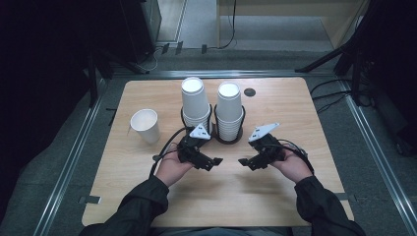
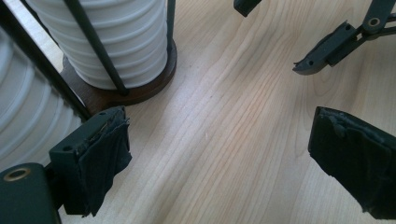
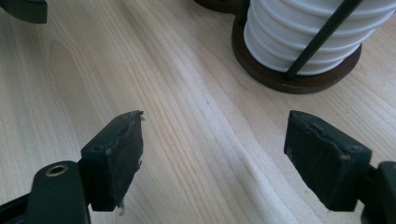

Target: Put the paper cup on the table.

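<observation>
Two stacks of white cups in a dark holder, both grippers empty just in front of it.

The left cup stack [image 1: 195, 104] and right cup stack [image 1: 229, 110] stand in the holder [image 1: 229, 139], their tops cut off in both gripper views. The left gripper [image 1: 215, 161] and right gripper [image 1: 243, 162] face each other over the table [image 1: 275, 196], jaws spread wide. A single cup [image 1: 145, 126] stands beyond the left gripper's outer side.

Left cup stack [image 2: 18, 116] cut off by the left gripper view's edge; right cup stack [image 3: 313, 32] cropped at top.
</observation>
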`<state>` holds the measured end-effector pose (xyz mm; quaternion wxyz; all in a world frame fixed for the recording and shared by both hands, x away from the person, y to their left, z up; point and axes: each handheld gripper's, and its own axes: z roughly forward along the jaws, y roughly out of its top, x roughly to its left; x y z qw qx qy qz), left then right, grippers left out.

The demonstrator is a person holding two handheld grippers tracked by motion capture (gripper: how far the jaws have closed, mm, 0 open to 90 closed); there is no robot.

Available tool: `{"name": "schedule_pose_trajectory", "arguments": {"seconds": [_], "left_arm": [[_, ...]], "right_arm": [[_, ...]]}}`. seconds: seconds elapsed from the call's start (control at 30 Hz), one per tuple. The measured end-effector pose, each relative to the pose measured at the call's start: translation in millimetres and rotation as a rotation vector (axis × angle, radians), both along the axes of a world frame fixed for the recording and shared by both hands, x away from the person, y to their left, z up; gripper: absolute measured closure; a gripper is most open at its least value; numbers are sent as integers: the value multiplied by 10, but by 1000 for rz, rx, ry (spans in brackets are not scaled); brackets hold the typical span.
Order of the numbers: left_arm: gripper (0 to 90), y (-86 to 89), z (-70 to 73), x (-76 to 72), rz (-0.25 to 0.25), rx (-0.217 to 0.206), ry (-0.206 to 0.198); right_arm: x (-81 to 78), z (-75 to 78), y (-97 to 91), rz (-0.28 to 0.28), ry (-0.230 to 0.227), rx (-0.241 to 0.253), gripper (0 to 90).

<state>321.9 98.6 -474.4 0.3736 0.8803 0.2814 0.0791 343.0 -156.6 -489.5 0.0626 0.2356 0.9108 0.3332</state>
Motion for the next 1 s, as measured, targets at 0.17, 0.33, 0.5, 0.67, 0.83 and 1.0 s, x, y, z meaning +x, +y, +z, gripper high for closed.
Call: {"name": "schedule_pose_trajectory", "arguments": {"seconds": [0.17, 0.33, 0.5, 0.67, 0.83, 1.0], "left_arm": [[67, -44, 71, -17, -33, -16, -8], [66, -45, 111, -11, -44, -34, -10], [66, -9, 117, 6, -44, -35, -6], [66, 74, 174, 2, -52, -51, -7], [66, 120, 180, 7, -47, -59, -5], [66, 161, 159, 23, -40, -37, -1]], "right_arm": [[-40, 9, -13, 4, -7, 10, 200], [-73, 25, -41, -1, -13, 21, 199], [-78, 31, -46, 0, -14, 25, 199], [-78, 31, -36, 10, -15, 25, 199], [-73, 33, -26, 18, -18, 23, 199], [-70, 44, -24, 18, -18, 28, 199]]}}
